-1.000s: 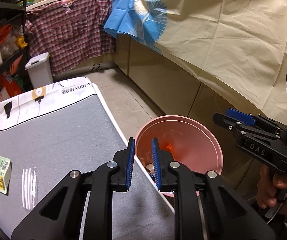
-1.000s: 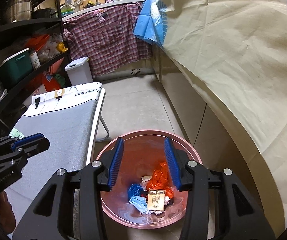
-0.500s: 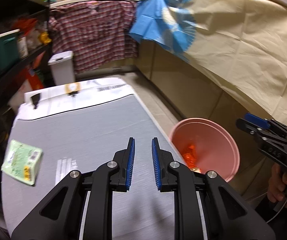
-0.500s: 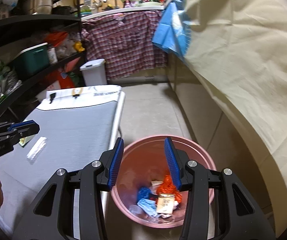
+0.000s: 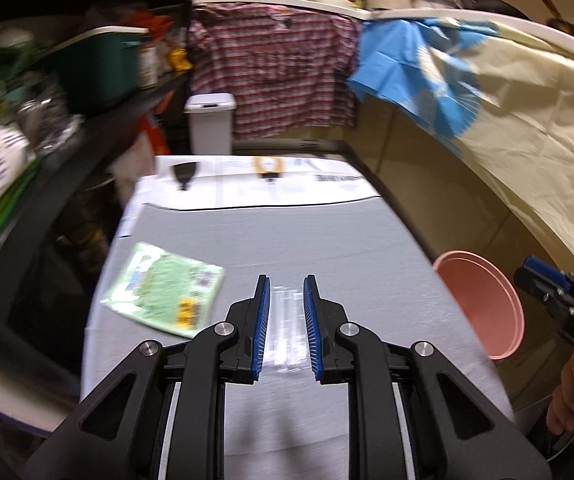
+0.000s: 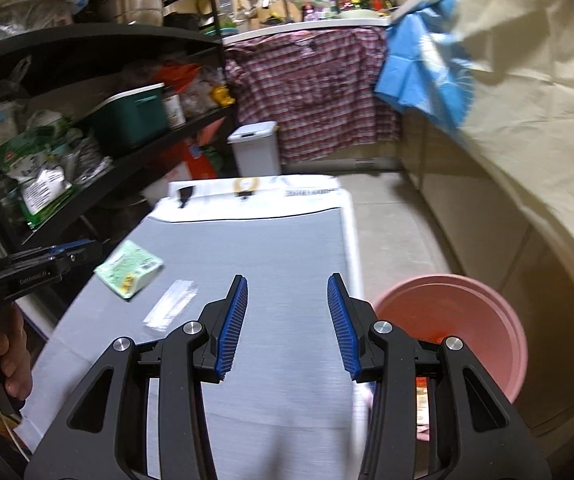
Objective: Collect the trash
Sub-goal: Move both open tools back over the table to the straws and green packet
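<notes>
Trash lay on the grey counter (image 5: 327,240): a green packet (image 5: 163,294) flat toward its left edge, and just right of it a clear plastic wrapper (image 5: 287,320), the two apart. Off the counter's right side stood a pink bucket (image 6: 459,320) on the floor, its rim below the counter top; orange scraps (image 6: 427,338) and a printed wrapper (image 6: 421,398) showed inside, mostly hidden behind the right gripper (image 6: 287,324). A white lidded bin (image 6: 255,148) stood on the floor beyond the counter's far end, closed. The right gripper's jaws were spread, with nothing between them. The left gripper (image 5: 285,322) hung above the clear wrapper, its jaws parted narrowly and gripping nothing.
</notes>
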### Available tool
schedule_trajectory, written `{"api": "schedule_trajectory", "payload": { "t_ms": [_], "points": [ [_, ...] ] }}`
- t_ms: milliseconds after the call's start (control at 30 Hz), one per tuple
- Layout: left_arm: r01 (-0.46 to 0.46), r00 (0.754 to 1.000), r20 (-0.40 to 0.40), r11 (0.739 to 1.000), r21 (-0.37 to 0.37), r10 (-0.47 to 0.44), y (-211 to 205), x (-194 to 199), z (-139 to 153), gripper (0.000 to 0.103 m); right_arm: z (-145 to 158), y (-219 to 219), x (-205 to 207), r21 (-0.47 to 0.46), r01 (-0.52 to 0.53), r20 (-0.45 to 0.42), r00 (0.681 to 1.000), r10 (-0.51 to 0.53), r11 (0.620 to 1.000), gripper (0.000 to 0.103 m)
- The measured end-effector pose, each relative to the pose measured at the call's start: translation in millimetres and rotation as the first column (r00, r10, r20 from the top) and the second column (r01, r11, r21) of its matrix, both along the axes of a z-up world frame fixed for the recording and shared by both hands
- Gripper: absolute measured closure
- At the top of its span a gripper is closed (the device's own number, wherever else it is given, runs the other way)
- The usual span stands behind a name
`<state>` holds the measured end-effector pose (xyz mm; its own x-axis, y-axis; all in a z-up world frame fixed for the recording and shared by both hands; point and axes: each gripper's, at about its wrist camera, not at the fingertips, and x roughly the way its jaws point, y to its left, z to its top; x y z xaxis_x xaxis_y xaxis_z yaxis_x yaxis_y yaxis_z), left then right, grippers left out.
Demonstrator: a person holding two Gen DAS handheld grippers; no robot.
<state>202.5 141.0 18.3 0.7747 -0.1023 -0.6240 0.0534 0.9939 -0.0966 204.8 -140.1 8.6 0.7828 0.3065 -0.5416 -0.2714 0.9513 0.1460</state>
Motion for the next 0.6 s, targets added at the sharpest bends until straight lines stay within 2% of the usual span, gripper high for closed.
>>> {"api": "schedule_trajectory", "payload": {
  "t_ms": [367, 600],
  "points": [
    [-0.115, 0.993, 0.001, 0.993, -0.006, 0.115, 69.2, -17.1, -2.0, 0.085, -35.7, 114.7, 11.0, 0.018, -0.143, -0.086, 0.986, 0.144, 0.990, 0.061],
    [-0.147, 0.989, -0.013, 0.989, -0.008, 0.147, 86.3, -12.8, -12.8, 0.085, -71.7, 153.8, 33.5, 0.032, -0.148, -0.172, 0.973, 0.151, 0.988, 0.060]
  ]
}}
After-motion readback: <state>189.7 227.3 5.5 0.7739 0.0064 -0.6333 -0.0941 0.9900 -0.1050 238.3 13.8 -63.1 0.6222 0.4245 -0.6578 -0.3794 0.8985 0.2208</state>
